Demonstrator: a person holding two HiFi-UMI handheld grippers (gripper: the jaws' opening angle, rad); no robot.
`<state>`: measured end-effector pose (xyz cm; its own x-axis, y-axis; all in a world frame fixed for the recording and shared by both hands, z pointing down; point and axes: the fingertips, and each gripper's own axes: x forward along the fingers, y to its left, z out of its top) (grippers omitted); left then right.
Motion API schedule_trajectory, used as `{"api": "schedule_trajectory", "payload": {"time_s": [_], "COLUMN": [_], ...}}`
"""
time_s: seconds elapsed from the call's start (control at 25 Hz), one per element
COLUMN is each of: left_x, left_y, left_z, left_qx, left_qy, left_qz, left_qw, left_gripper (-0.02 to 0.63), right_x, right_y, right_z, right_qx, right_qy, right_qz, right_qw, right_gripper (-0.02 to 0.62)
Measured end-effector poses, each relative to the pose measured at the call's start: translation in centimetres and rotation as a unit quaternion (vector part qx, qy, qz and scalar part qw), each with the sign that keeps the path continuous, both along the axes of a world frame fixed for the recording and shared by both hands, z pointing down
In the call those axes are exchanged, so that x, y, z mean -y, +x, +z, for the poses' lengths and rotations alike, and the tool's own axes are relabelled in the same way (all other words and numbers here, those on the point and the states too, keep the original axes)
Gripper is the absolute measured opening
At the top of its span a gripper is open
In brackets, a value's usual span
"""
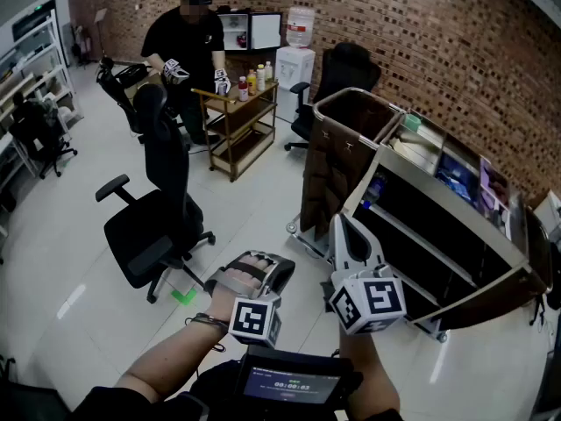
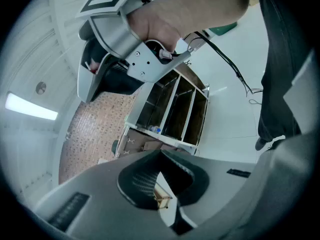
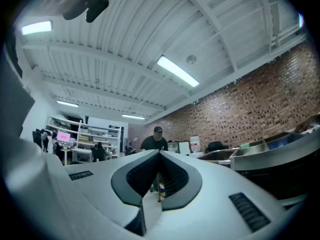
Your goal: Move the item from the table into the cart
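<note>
1. Left tool (image 2: 160, 153) is clenched shut with nothing in it. It's held low in front of me, just beside the other one.
2. Same deal with the right tool (image 3: 159, 152): jaws pressed together, empty, tilted up toward the far end of the room.
3. The bottles (image 1: 252, 81) are sitting on top of the small wooden table (image 1: 230, 100) way at the back, well apart from both tools.
4. A person (image 1: 186, 42) in black stands right beside that table.
5. The cart (image 1: 443, 202) is near the right tool, on its right side, with its open shelves facing me.
6. A black chair (image 1: 153, 226) stands on the floor to my left, between me and the table.
</note>
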<state>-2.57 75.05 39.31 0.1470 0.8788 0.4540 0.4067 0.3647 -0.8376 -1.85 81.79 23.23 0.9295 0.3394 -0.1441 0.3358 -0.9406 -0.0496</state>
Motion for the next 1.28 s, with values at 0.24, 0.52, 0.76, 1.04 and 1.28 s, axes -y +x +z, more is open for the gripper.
{"api": "schedule_trajectory", "payload": {"time_s": [0.24,0.52,0.76,1.04,1.28], "left_x": [4.4,19.1,47.2,82.0,105.5], "left_y": [4.9,10.6,12.8,10.7,3.8], "left_z": [-0.3,-0.5,1.7,6.8,7.5], "left_qx": [-0.013,-0.010,0.006,-0.017,0.035], "left_qy": [-0.010,0.007,0.002,-0.036,-0.018], "left_qz": [-0.106,-0.255,-0.443,-0.586,-0.682], "left_qw": [0.9942,0.9669,0.8967,0.8095,0.7302], "left_gripper": [0.006,0.006,0.006,0.006,0.006], "right_x": [3.8,19.7,47.5,84.9,110.8], "right_y": [5.5,15.2,19.9,19.0,14.4], "right_z": [0.1,1.0,3.1,5.1,8.6], "right_qx": [0.003,0.010,0.018,0.043,0.055], "right_qy": [0.018,0.024,0.023,0.011,0.004], "right_qz": [-0.081,-0.253,-0.408,-0.549,-0.645], "right_qw": [0.997,0.967,0.912,0.835,0.762], "right_gripper": [0.002,0.002,0.002,0.002,0.002]}}
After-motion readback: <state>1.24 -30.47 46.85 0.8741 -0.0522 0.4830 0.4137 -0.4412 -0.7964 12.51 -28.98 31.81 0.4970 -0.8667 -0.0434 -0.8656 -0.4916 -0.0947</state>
